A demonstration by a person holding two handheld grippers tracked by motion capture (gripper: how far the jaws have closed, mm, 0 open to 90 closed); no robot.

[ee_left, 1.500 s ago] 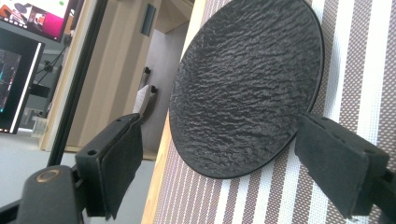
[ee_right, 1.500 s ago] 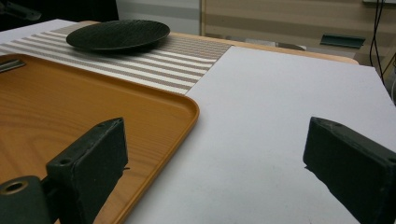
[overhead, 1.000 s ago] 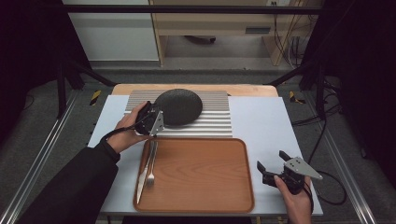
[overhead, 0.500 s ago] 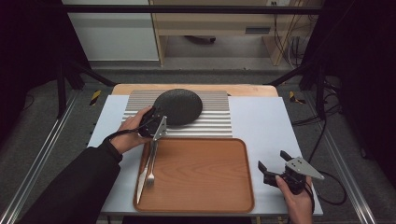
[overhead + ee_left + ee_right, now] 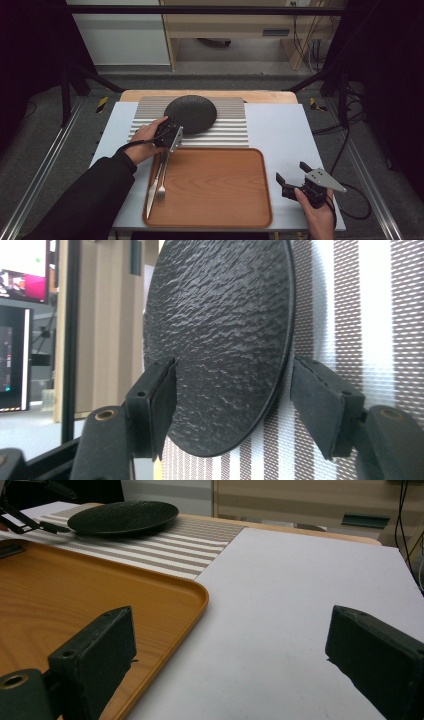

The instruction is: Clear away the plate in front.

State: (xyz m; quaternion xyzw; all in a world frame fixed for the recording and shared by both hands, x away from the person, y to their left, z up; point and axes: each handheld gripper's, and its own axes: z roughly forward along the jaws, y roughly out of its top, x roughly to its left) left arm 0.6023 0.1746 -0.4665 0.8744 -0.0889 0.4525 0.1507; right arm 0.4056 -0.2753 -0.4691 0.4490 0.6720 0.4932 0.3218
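Plate [image 5: 220,340] sat between my left gripper [image 5: 232,405] jaws — gaped wide, unclamped; right gripper [image 5: 240,660] idled open beside tray [image 5: 75,600].

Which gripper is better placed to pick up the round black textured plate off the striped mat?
Left. The left gripper is at the round black textured plate, its open jaws either side of the rim. The right gripper is open beside the wooden tray, far from it.

Black pebbled plate [image 5: 191,113], grey-and-white striped mat [image 5: 235,131], orange wood-grain tray [image 5: 215,187], white table [image 5: 282,130].
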